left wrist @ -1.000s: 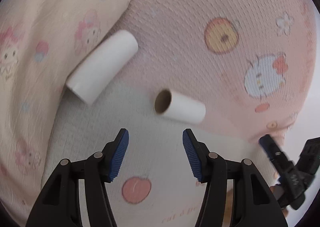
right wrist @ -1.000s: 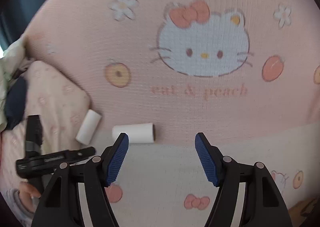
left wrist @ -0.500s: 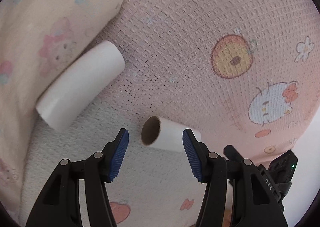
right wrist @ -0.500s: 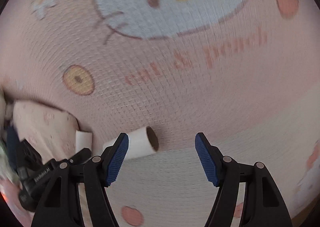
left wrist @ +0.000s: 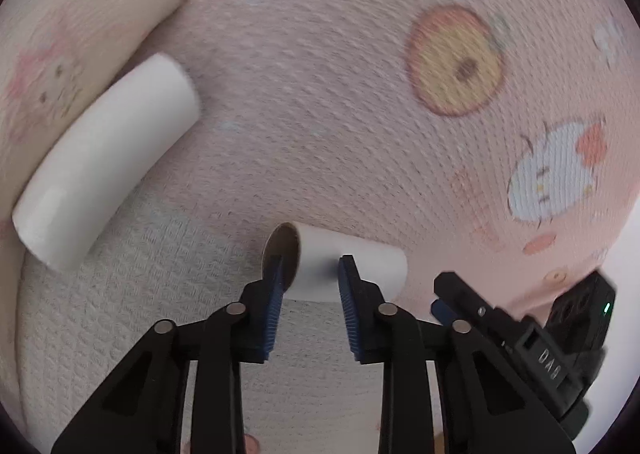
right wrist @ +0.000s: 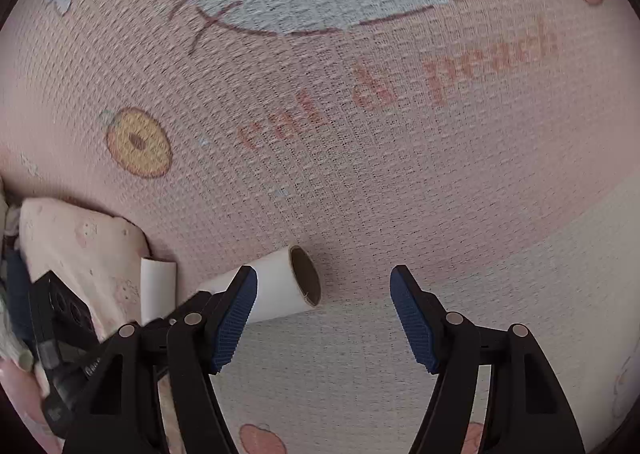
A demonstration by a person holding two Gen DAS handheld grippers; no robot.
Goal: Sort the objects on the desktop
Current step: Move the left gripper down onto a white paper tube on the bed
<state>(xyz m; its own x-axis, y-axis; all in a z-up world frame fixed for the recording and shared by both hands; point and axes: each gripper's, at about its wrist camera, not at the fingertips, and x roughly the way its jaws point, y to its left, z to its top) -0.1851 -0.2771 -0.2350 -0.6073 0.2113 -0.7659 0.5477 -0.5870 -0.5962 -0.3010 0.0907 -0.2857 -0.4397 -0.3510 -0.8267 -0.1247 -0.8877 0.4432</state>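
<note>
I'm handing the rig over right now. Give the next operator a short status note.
Left gripper: closing on the near cardboard tube, one finger at its open end, one on its wall; grip unconfirmed.
Right gripper: open and empty, beside that tube's other end.
Second tube lies against the pillow on the blanket.
Done: nothing visibly sorted.
Left: secure and move this tube, then the second.

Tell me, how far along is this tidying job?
Barely begun, it seems. Nothing looks sorted: the larger white paper roll lies loose against the pink cartoon-print pillow. In hand: the left gripper is pinching the open end of the small white cardboard tube lying on the pink waffle-weave blanket. The right gripper is open, holding nothing.
</note>
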